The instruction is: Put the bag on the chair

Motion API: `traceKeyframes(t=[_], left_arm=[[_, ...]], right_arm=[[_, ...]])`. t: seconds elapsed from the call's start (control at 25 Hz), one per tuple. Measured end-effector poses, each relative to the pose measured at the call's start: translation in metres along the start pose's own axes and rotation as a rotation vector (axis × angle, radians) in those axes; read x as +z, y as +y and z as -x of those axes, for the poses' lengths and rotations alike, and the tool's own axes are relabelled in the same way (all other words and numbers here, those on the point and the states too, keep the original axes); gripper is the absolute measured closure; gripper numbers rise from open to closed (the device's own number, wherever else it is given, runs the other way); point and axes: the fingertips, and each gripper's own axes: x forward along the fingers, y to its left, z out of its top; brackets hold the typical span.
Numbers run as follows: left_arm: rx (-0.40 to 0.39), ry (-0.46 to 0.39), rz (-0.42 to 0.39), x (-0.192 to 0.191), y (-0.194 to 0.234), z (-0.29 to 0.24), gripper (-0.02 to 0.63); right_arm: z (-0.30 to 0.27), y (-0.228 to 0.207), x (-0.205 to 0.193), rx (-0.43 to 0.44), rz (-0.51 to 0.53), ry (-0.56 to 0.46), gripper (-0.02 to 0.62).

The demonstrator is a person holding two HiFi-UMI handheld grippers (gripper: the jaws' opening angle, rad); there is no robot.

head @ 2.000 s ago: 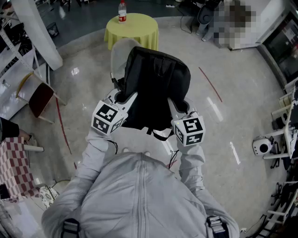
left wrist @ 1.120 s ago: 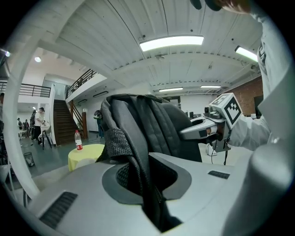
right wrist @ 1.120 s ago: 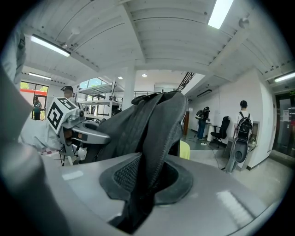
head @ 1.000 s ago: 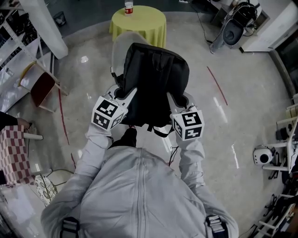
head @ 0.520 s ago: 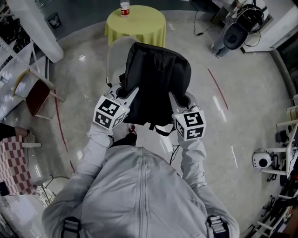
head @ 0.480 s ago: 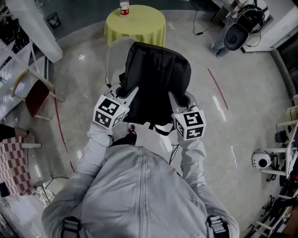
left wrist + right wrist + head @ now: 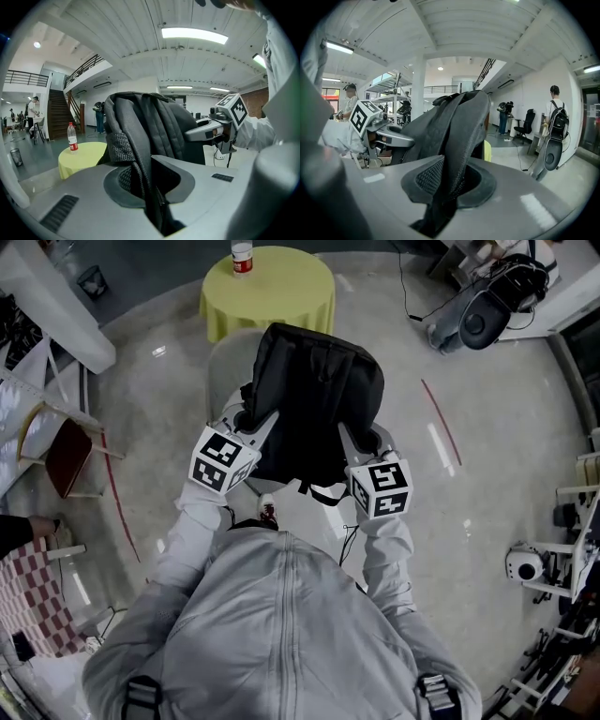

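A black backpack (image 7: 314,399) hangs upright between both grippers, over a pale grey chair (image 7: 223,364) whose back shows behind the bag's left side. My left gripper (image 7: 249,425) is shut on the bag's left edge, and my right gripper (image 7: 362,441) is shut on its right edge. In the left gripper view, dark fabric of the bag (image 7: 140,136) runs down into the left gripper (image 7: 151,187). In the right gripper view, a mesh strap of the bag (image 7: 457,131) is pinched in the right gripper (image 7: 443,187).
A round yellow table (image 7: 272,287) with a bottle (image 7: 242,257) stands just beyond the chair. A red-seated chair (image 7: 66,451) and shelving are at the left, a checkered cloth (image 7: 33,596) at the lower left, and equipment (image 7: 478,320) at the upper right.
The bag stays gripped on both sides at about the same height. The head view has shifted a little, the yellow table looks slightly nearer, and a shoe now shows below the bag.
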Motion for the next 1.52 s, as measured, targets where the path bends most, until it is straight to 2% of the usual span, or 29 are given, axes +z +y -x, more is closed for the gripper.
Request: traceKeyframes(t=[0.28,0.56,0.96,1.24,1.52], left_arm=[[-0.037,0.049,0.031,-0.017,0.054,-0.049,0.563],[-0.052,0.137,0.084,-0.057,0.095,-0.103,0.563],[0.012,0.283,0.225,-0.131,0.138,-0.175,0.563],[0.035,0.390,0.305,-0.184,0.155,-0.215,0.563],[0.074,0.479,0.376,-0.230,0.168,-0.247,0.563]], right_arm=[[-0.065,-0.026,-0.012,-0.015,-0.021,0.049,0.526],[-0.129,-0.053,-0.050,0.008,-0.063,0.123,0.526],[-0.212,-0.088,-0.117,0.102,-0.150,0.245,0.526],[-0.251,-0.101,-0.174,0.171,-0.116,0.373,0.528],[-0.285,-0.111,-0.221,0.227,-0.134,0.471,0.529]])
